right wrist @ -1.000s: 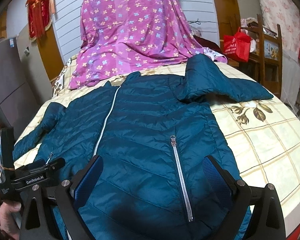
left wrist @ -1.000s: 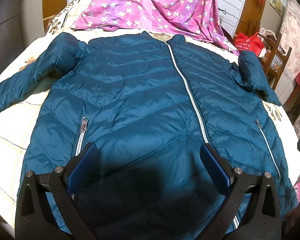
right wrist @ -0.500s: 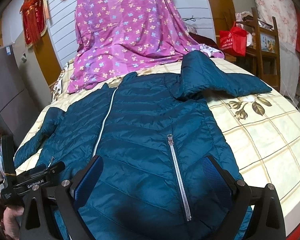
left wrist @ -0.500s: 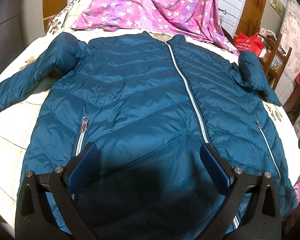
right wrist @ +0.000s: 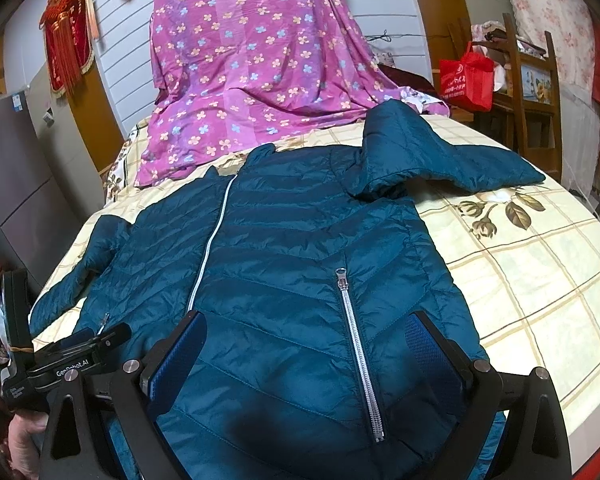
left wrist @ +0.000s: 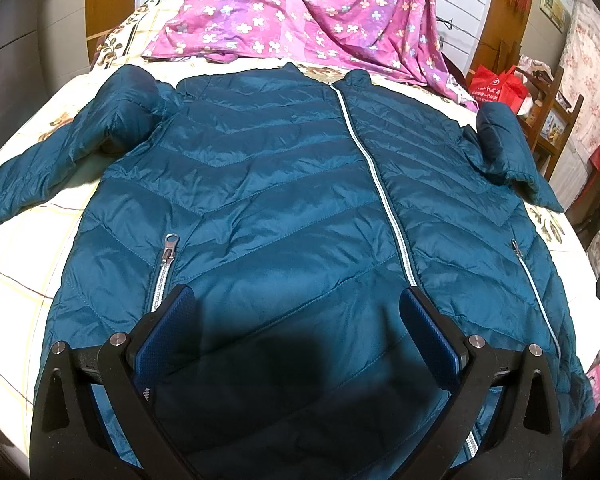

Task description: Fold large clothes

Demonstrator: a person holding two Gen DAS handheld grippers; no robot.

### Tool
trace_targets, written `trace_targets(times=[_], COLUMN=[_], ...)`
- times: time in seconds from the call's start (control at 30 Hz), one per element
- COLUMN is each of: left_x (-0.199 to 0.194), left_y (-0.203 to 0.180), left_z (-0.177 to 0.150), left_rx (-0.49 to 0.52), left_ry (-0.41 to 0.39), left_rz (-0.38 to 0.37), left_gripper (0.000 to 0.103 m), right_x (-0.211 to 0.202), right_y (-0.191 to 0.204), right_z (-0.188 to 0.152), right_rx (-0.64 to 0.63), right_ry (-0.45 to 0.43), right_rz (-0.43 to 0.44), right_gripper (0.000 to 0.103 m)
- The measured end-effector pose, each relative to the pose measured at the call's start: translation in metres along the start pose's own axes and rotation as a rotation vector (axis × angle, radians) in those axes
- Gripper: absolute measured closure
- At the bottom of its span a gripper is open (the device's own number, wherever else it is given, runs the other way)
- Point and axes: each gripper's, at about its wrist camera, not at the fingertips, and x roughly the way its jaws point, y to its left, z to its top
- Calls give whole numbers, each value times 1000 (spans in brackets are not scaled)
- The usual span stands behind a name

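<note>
A teal quilted puffer jacket (left wrist: pixel 268 200) lies front-up and zipped on the bed, collar toward the far side, both sleeves spread outward. In the right wrist view the same jacket (right wrist: pixel 300 248) fills the middle, its right sleeve (right wrist: pixel 452 156) bent across the sheet. My left gripper (left wrist: pixel 296 316) hovers open above the hem, between the left pocket zip (left wrist: pixel 166 260) and the centre zip (left wrist: pixel 380 184). My right gripper (right wrist: pixel 306 336) is open too, astride the right pocket zip (right wrist: pixel 356 344). The left gripper's body (right wrist: pixel 68 356) shows at the right wrist view's lower left, held by a hand.
The bed (right wrist: pixel 540 264) has a cream checked sheet with flower prints. A magenta flowered cloth (left wrist: pixel 300 12) is draped at the head. A wooden chair (right wrist: pixel 536 92) and a red bag (right wrist: pixel 466 80) stand to the right, a grey cabinet (right wrist: pixel 24 184) to the left.
The right wrist view has drawn slightly closer and lower over the jacket. The left gripper has barely moved. Both grippers stay open.
</note>
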Motion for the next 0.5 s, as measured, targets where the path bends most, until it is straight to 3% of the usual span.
trace_targets(times=[0.5], left_x=[0], left_y=[0], left_z=[0], left_rx=[1], left_ry=[-2], left_rz=[0], left_gripper=[0], right_x=[1], right_y=[1], right_z=[-1], right_rx=[15], right_ry=[-5], right_rz=[8], right_gripper=[4])
